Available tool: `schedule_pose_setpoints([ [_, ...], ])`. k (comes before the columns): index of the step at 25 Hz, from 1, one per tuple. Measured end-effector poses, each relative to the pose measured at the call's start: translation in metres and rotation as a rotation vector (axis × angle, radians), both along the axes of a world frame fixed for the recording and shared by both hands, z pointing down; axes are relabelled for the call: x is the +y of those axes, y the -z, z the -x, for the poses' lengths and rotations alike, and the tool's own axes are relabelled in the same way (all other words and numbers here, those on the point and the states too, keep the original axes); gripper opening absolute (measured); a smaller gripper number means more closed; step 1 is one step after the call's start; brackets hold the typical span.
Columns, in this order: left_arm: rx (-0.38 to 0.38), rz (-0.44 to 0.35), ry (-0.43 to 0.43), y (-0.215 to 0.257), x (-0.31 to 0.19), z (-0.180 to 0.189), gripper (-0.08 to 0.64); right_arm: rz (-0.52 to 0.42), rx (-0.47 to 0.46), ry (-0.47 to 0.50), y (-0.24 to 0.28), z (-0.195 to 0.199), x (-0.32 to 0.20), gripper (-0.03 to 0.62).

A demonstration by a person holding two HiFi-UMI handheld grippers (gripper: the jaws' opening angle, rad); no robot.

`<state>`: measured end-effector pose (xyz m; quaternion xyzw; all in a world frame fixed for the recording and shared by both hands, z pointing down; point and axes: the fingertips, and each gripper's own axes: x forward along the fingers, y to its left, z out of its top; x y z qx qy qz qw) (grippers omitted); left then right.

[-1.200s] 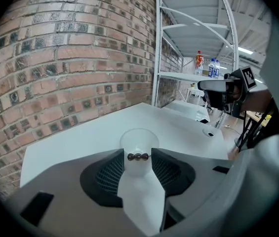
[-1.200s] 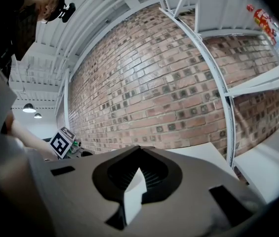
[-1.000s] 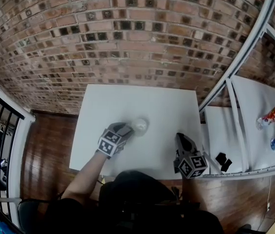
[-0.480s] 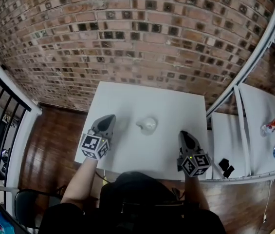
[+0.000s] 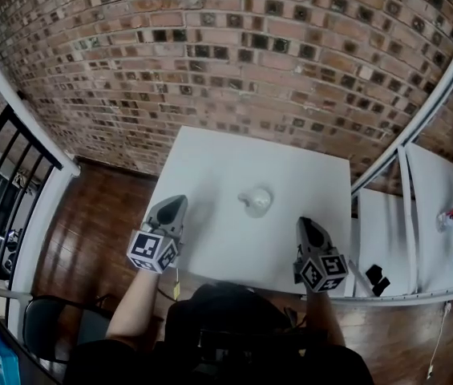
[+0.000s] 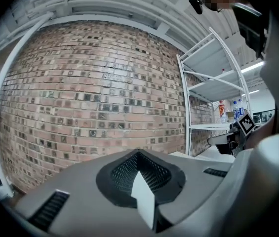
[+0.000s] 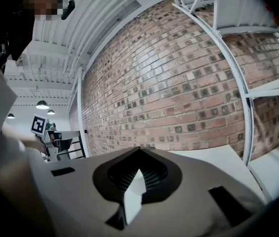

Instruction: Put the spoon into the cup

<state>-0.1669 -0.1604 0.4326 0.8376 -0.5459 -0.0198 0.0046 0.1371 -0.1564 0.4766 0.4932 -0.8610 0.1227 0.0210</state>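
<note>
I read L gripper (image 5: 173,203) & R gripper (image 5: 305,224) both w/ jaws together on nothing, flanking the cup (image 5: 257,201) mid-table (image 5: 226,159), prob bc spoon's inside; too small to confirm.

grey left tool (image 5: 175,203) and right tool (image 5: 306,224), black-and-white marker cubes (image 5: 152,251), dark top (image 5: 226,315)
</note>
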Motion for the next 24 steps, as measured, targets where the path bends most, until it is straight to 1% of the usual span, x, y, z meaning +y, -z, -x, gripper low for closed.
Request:
schedule_pose_setpoints([
  [2, -0.002, 0.01, 0.016, -0.001, 0.007, 0.008, 0.003, 0.004, 0.006, 0.006, -0.001, 0.003, 0.001, 0.002],
  [5, 0.028, 0.023, 0.052, -0.004, 0.011, 0.023, 0.003, 0.004, 0.006, 0.003, -0.001, 0.004, 0.0, 0.002],
  [8, 0.046, 0.019, 0.068, -0.007, 0.014, 0.031, 0.003, 0.003, 0.006, 0.0, -0.003, 0.004, 0.002, 0.002],
  [16, 0.04, 0.023, 0.064, -0.005, 0.018, 0.034, 0.003, 0.006, 0.007, -0.021, -0.006, -0.001, 0.008, 0.002],
  [20, 0.037, 0.037, 0.054, -0.009, 0.02, 0.029, 0.003, 0.004, 0.009, -0.019, -0.006, -0.001, 0.011, 0.002],
  [24, 0.02, 0.033, 0.05, -0.015, 0.021, 0.025, 0.003, 0.002, 0.02, -0.015, -0.007, -0.001, 0.013, 0.002],
])
